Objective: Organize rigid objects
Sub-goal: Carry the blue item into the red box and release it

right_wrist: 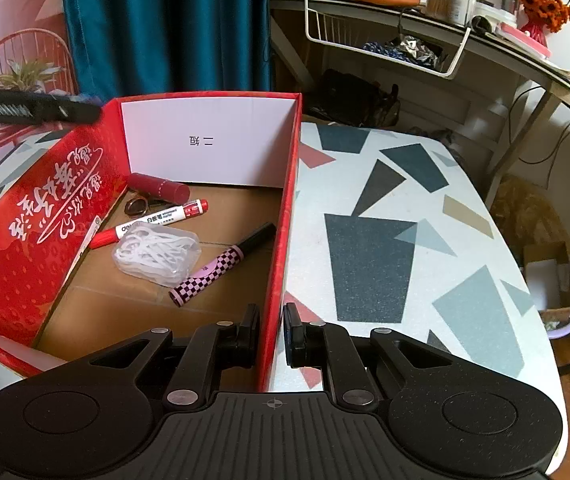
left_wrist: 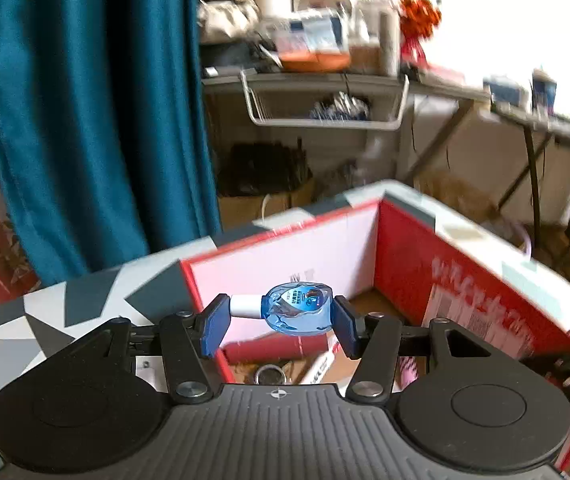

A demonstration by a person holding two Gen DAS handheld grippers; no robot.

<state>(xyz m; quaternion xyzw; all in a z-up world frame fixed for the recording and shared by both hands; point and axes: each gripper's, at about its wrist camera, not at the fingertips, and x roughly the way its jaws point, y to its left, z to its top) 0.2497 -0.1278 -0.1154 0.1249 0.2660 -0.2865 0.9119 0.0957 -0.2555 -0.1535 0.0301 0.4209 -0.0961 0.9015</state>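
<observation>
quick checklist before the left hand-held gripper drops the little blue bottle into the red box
1. Grip on the small clear-blue plastic bottle with a white cap: held between the pads of the left hand-held gripper: ok.
2. Bottle above the open red cardboard box: over its near corner, close to the wall: ok, barely.
3. Box steadied: right hand-held gripper is shut on its side wall: ok.
4. Landing room: bare cardboard floor near the clear plastic case of white strips and the pink checked pen: ok.
5. Height above the box floor: cannot tell.
6. Bottle cap fully closed: cannot tell.
</observation>
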